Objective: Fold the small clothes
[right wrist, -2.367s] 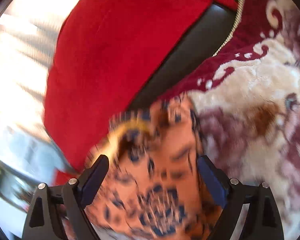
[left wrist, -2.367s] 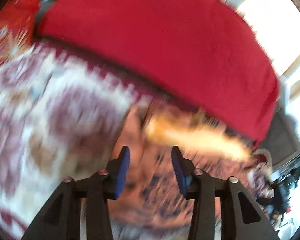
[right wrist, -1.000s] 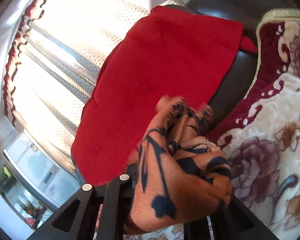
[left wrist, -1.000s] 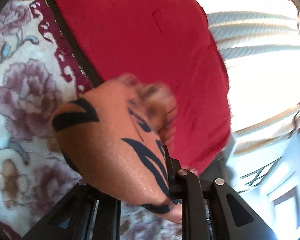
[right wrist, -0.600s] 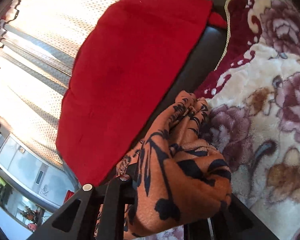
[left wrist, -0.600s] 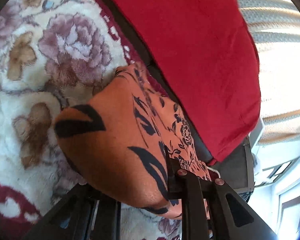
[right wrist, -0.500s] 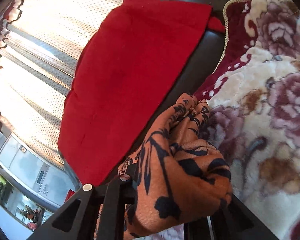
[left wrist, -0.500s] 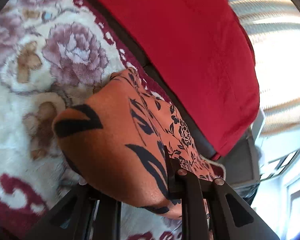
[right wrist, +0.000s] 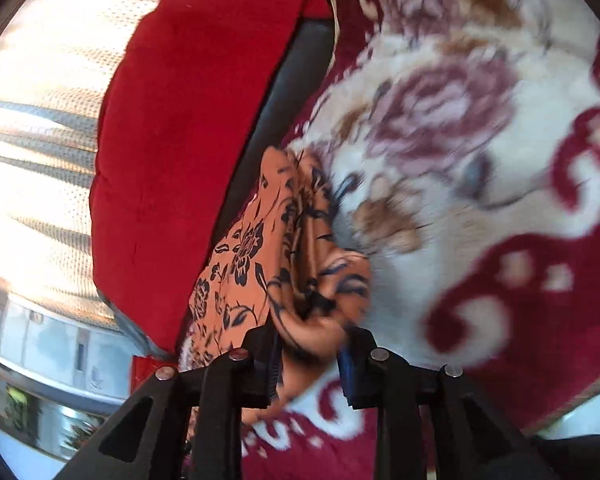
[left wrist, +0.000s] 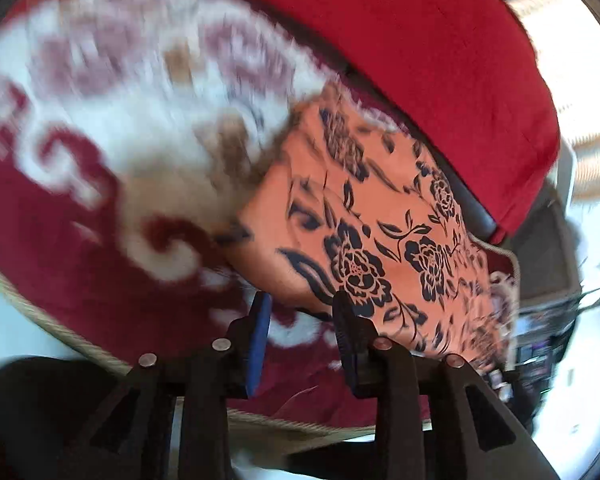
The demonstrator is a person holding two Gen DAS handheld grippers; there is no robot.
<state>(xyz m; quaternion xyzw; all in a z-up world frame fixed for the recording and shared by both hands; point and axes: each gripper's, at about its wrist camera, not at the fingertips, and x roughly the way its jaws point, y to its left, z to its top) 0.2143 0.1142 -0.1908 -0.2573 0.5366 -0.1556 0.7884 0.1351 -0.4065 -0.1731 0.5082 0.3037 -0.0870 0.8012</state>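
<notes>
An orange cloth with a black flower print [left wrist: 360, 220] lies folded on a flowered plush rug [left wrist: 100, 140], close under a red cushion. My left gripper [left wrist: 302, 312] sits just short of the cloth's near edge; its jaws are opening and only rug shows between its blue pads. In the right wrist view the same cloth [right wrist: 260, 260] is bunched at its near end, and that bunch still lies between the fingers of my right gripper [right wrist: 310, 348]. The right jaws are opening too, and the fold sags loose between them.
The red cushion [left wrist: 420, 40] [right wrist: 188, 120] leans on a dark sofa back [right wrist: 276, 100] right behind the cloth. The rug [right wrist: 460, 160] has a dark red border with a cord edge toward me. Bright curtains [right wrist: 40, 140] hang beyond the cushion.
Both grippers, which held the cloth draped over their fingers, have swung down and back and parted their jaws. The cloth now lies on the rug, and the left fingers are clear of it.
</notes>
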